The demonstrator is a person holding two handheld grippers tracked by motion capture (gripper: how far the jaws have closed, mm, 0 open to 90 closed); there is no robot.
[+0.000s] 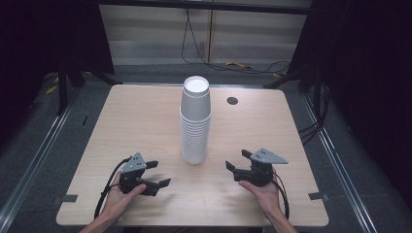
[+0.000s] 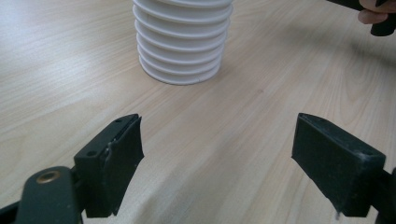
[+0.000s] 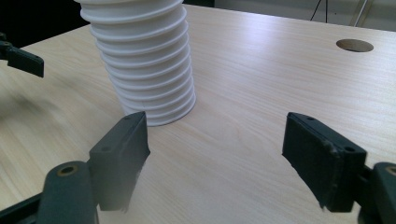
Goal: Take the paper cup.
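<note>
In the high view, a tall stack of white paper cups (image 1: 196, 121) was seen upright near the middle of the table (image 1: 121, 126), mouths down. The left gripper (image 1: 158, 174) was held low at the near left of the stack, well apart from it, jaws spread with nothing between them. The right gripper (image 1: 238, 161) was held at the near right, likewise spread and empty. A round hole (image 1: 232, 100) was noted in the tabletop behind the stack.

In the left gripper view, the jaws were spread wide over bare wood, with the stack (image 2: 181, 42) ahead and untouched.

In the right gripper view, the jaws were spread; the stack (image 3: 142, 60) stood just beyond the left jaw.
</note>
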